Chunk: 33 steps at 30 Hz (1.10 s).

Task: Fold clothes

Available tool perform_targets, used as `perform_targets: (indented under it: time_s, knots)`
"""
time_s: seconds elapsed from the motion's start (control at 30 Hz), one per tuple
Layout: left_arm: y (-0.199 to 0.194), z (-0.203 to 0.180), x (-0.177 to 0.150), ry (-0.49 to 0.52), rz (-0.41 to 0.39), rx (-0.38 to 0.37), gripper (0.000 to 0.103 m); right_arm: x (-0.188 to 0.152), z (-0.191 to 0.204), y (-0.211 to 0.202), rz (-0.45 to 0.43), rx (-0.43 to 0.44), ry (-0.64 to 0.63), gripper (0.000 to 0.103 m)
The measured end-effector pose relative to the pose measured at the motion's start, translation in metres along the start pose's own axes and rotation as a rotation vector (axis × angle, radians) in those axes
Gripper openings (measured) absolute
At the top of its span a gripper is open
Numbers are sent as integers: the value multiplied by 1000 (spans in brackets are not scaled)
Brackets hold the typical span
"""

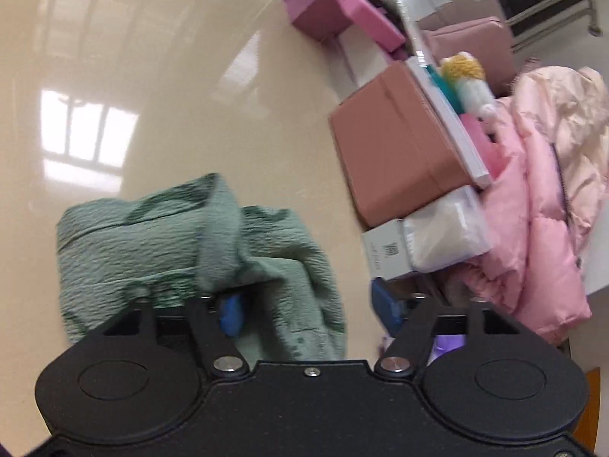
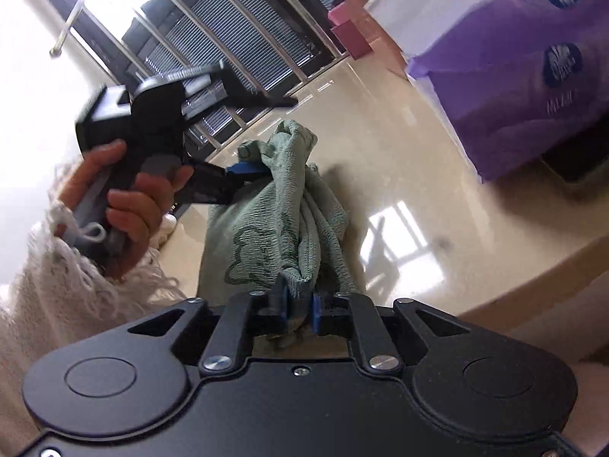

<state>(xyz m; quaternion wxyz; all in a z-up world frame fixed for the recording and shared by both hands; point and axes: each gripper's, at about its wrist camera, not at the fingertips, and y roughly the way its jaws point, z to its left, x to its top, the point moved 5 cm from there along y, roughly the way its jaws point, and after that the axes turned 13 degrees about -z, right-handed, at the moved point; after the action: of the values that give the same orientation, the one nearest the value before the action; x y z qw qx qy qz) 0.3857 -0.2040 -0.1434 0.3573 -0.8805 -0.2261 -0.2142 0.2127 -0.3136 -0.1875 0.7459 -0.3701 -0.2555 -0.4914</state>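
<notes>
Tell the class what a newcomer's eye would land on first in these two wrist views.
First comes the crumpled green garment, bunched over the glossy beige table and pinched by both grippers: the right gripper at its near edge, the left gripper at its far end, held by a hand. Next, the purple bag at the right view's upper right, and the pink puffer jacket at the left view's right.

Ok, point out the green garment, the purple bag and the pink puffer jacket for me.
green garment (image 2: 266, 221): right wrist view, on the bunched ribbed fabric between the two grippers.
purple bag (image 2: 525, 87): right wrist view, on its printed side.
pink puffer jacket (image 1: 548, 205): left wrist view, on a quilted panel.
</notes>
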Motion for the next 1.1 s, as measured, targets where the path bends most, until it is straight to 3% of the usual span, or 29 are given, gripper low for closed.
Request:
perform_targets:
  time_s: [0.1,0.17,0.23,0.33,0.47,0.57,0.73,1.0,1.1]
  knots:
    - [-30,-15,0,86,-50,-34,79,0,11,-7,-11,-21,-92,38]
    - [-50,-25,-1,143,-84,-57,85,0,18,-17,-23,-20,-129,77]
    - [-70,-35,-1,200,-117,-80,94,1,25,-26,-34,-19,-167,97]
    - [-101,-50,-2,283,-169,-111,96,1,35,-41,-52,-18,-222,97]
    - [-151,-41,-21,359,-262,-85,103,2,48,-60,-75,-16,-297,99]
    - [-187,-19,-43,410,-306,9,103,2,59,-74,-93,-15,-353,102]
    - [-229,28,-92,428,-301,190,103,-4,77,-92,-104,-23,-455,103]
    - [-274,61,-166,361,-335,263,103,-28,101,-97,-50,-1,-461,103]
    - [-283,56,-166,406,-360,281,103,-35,109,-99,-35,-11,-490,103]
